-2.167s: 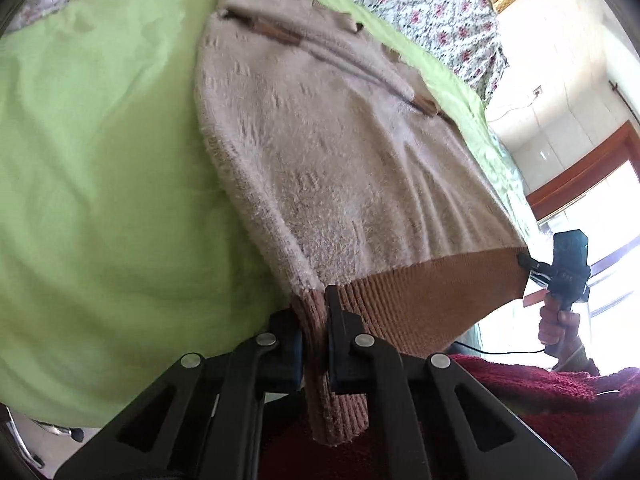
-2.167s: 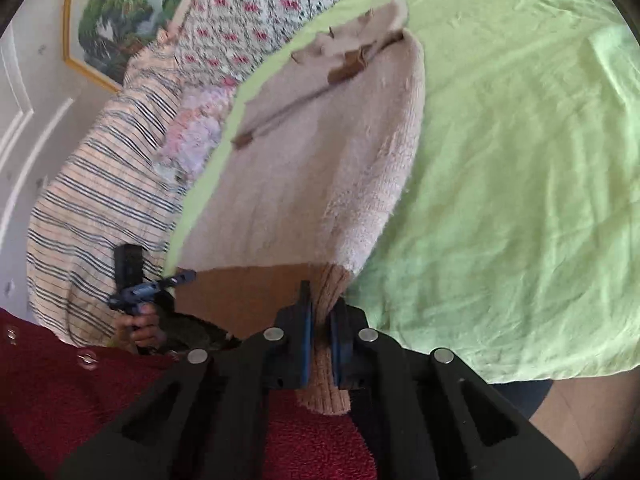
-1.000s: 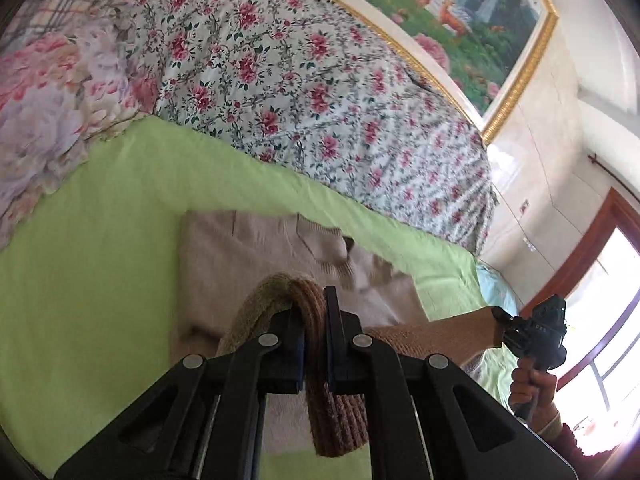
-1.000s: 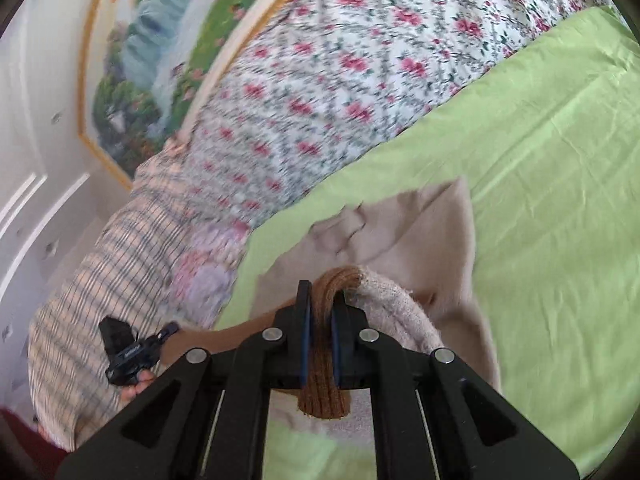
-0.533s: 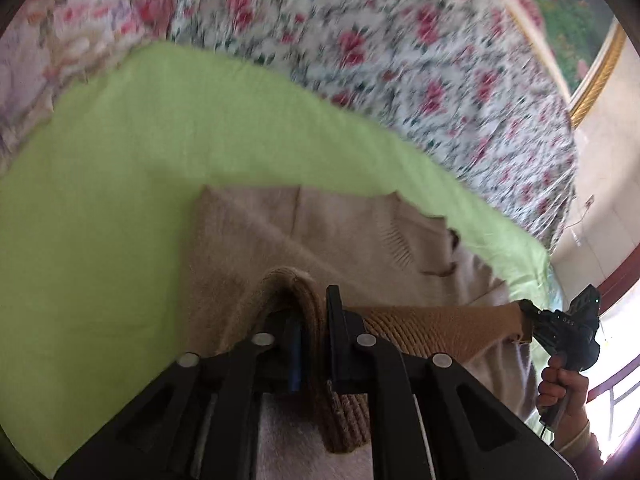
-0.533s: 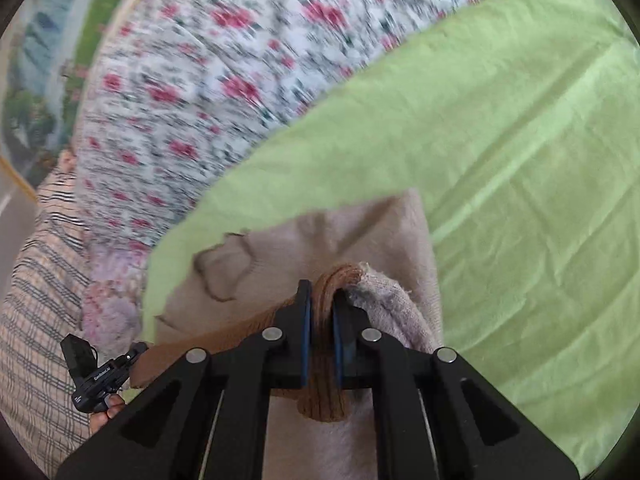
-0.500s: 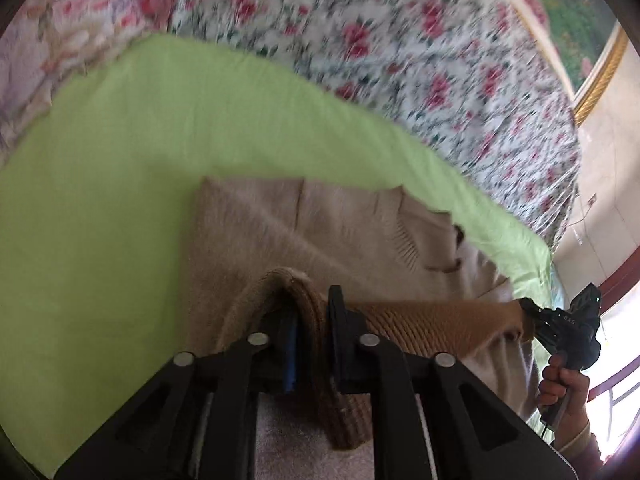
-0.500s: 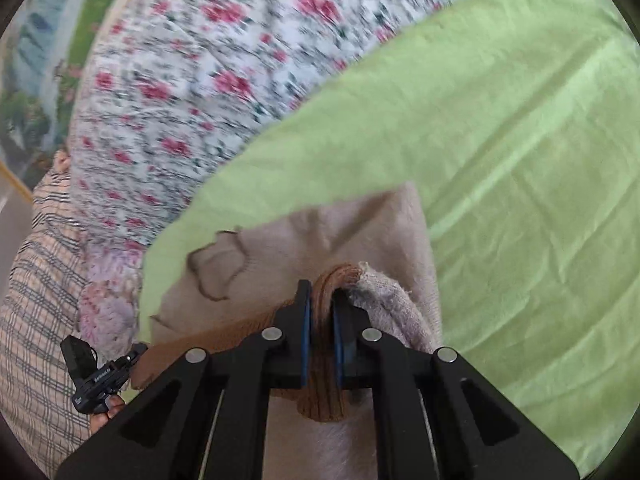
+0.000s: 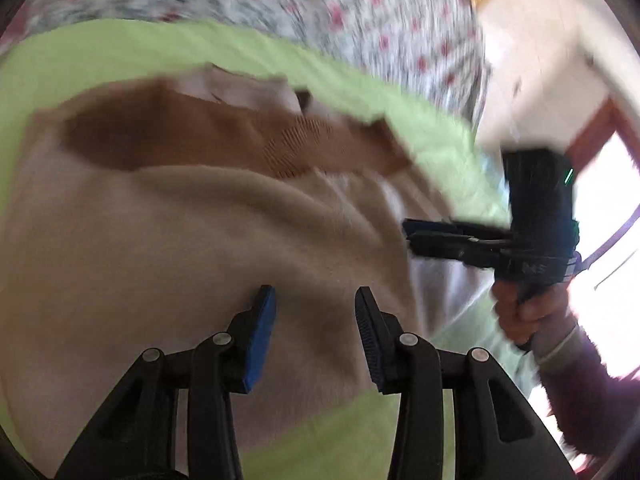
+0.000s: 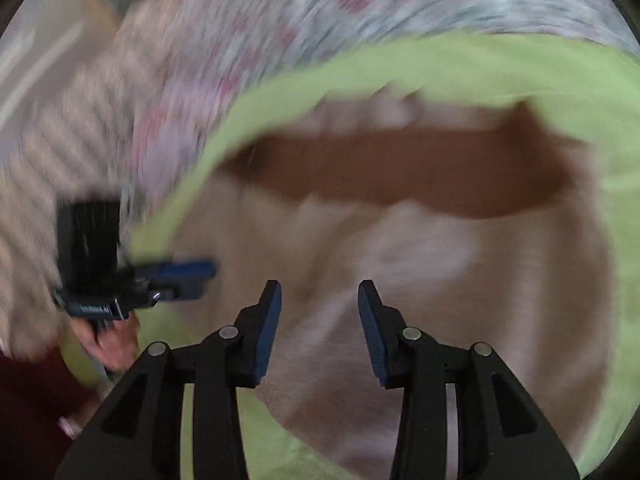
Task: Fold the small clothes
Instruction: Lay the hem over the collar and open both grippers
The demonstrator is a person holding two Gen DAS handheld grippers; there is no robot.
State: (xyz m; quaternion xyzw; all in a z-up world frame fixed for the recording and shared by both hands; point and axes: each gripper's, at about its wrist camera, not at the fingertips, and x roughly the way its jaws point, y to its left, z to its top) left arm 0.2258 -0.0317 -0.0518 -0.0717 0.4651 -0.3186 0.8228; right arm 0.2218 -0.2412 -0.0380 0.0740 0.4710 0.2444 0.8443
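Lime-green bedsheet (image 9: 120,52) carries the folded fuzzy beige knit sweater (image 9: 168,240), brown ribbed hem (image 10: 400,172) toward its far edge; left gripper (image 9: 314,312) and right gripper (image 10: 318,304) gape wide above, holding nothing.

The sweater (image 9: 168,240) is a soft, fuzzy beige knit, with a darker brown ribbed band (image 9: 224,140) of coarser, matt weave. It lies on a matt, lightly creased green cloth sheet (image 10: 580,80), with floral printed fabric (image 9: 320,12) behind. The left gripper (image 9: 314,336) is matt black plastic with blue ridged pads (image 9: 262,332) and small shiny metal pins.
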